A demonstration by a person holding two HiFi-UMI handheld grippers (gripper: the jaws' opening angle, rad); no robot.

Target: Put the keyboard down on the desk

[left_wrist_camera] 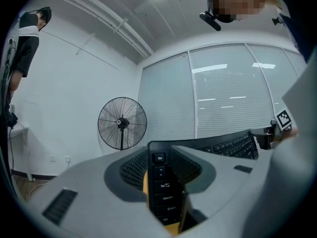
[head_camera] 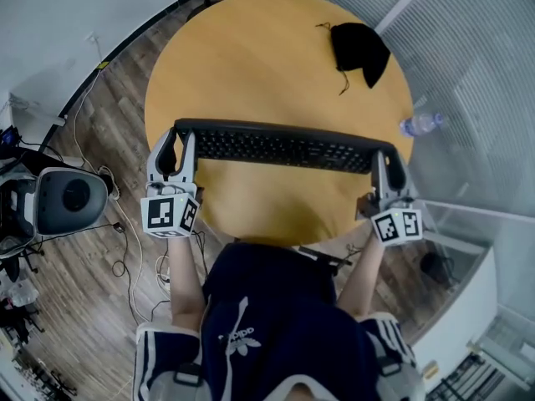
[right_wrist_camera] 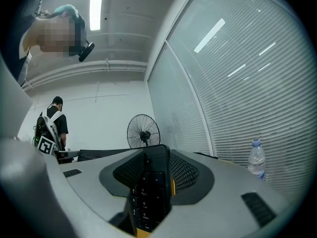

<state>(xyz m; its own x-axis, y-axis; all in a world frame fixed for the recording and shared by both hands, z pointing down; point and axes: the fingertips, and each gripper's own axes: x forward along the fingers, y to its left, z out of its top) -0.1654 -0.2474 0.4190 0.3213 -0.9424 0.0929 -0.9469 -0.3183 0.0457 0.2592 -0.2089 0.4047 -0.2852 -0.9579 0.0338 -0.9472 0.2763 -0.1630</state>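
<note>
A long black keyboard (head_camera: 284, 146) hangs level above the round wooden desk (head_camera: 259, 48), its keys facing up and towards me. My left gripper (head_camera: 177, 159) is shut on the keyboard's left end (left_wrist_camera: 162, 192), which sits edge-on between the grey jaws. My right gripper (head_camera: 386, 172) is shut on the keyboard's right end (right_wrist_camera: 148, 192) in the same way. The keyboard spans the near half of the desk, and I cannot tell whether it touches the top.
A black cloth (head_camera: 359, 50) lies at the desk's far right. A water bottle (head_camera: 422, 124) stands at the right rim, also the bottle (right_wrist_camera: 256, 158) in the right gripper view. A floor fan (left_wrist_camera: 122, 122) stands by the wall. A chair (head_camera: 63, 199) is at the left.
</note>
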